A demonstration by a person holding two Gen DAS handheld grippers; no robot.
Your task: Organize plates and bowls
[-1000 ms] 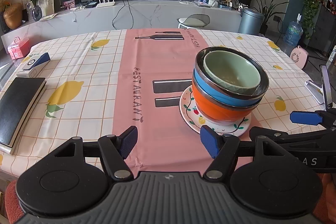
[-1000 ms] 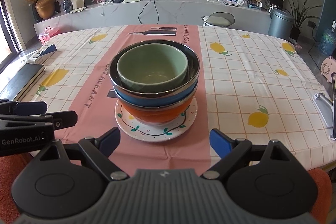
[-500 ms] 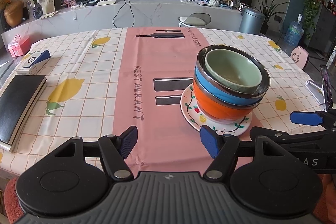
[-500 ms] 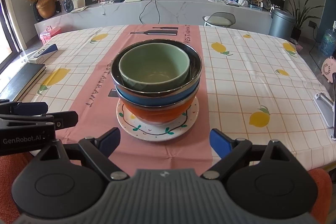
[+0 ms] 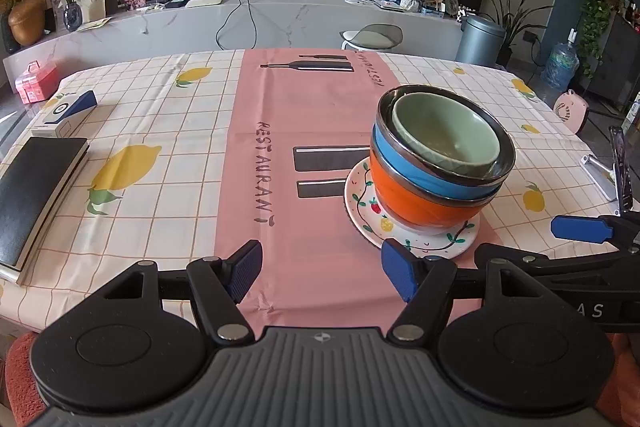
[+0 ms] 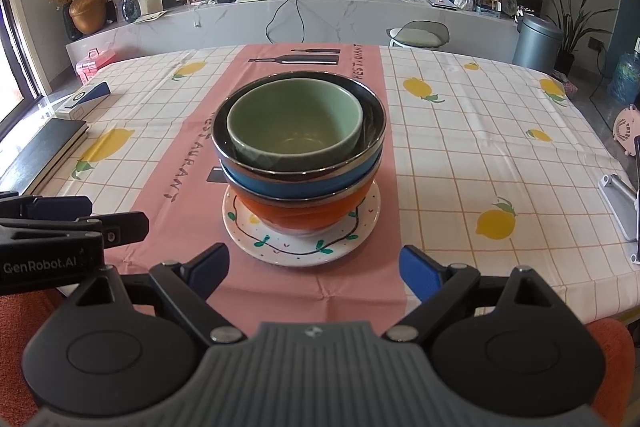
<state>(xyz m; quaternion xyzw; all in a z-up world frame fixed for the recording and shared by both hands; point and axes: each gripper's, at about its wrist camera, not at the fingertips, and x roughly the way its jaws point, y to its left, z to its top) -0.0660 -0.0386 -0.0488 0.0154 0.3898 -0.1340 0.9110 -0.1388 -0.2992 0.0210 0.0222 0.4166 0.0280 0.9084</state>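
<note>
Stack: green bowl [image 6: 294, 121] nested crooked atop blue bowl [image 6: 298, 183], orange bowl [image 6: 304, 213], on plate [image 6: 300, 247].
Fingers: left gripper [image 5: 322, 269] and right gripper [image 6: 314, 271] both spread apart, empty, short of plate.
Risk: toppling if nudged off-centre.

Left wrist view: looks from the near table edge, low, facing far; bowl stack [image 5: 440, 163] lies right of centre.
Right wrist view: same edge, further right; stack [image 6: 298, 151] centred, near.
Shared: stack, pink runner [image 5: 304, 131], far counter.

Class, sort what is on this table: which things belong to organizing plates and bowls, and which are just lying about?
Belongs to the job: green bowl, blue bowl, orange bowl, painted plate.

Just lying about: black book, blue-and-white box, phone stand.
</note>
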